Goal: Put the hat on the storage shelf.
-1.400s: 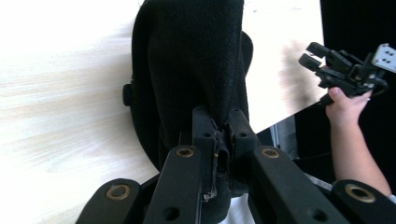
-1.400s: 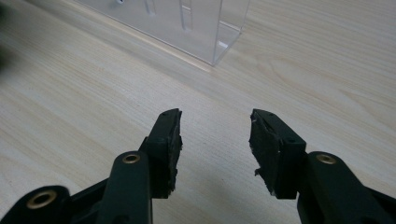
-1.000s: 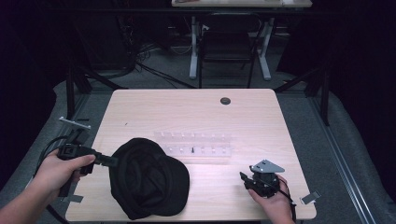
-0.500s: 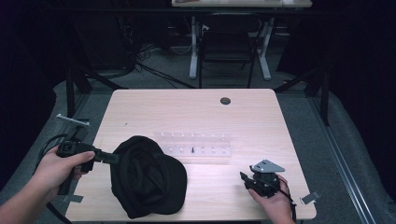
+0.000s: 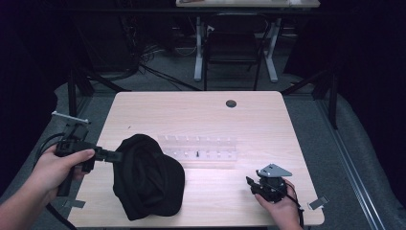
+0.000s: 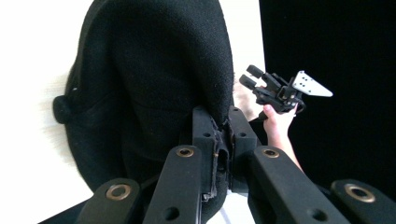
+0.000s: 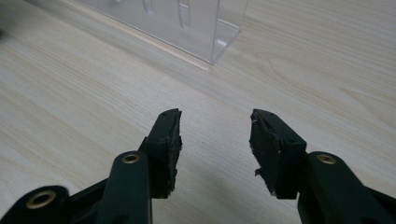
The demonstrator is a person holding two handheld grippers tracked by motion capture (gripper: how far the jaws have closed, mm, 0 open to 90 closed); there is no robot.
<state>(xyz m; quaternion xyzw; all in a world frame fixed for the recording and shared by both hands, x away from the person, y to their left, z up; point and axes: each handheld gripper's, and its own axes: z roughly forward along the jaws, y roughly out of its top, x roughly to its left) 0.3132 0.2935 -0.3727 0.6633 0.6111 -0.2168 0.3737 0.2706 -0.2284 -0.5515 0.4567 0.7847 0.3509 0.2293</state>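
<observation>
Left tool pinching edge of black cap, cap dragged slightly leftward across table since second ago; grip holding, pull working. Right tool spread, empty, resting near clear tray.

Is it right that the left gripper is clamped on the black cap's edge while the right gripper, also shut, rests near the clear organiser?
Not quite: the right gripper is open with nothing between its jaws, as the right gripper view shows. The left gripper does clamp the black cap, and the clear organiser lies nearby.
</observation>
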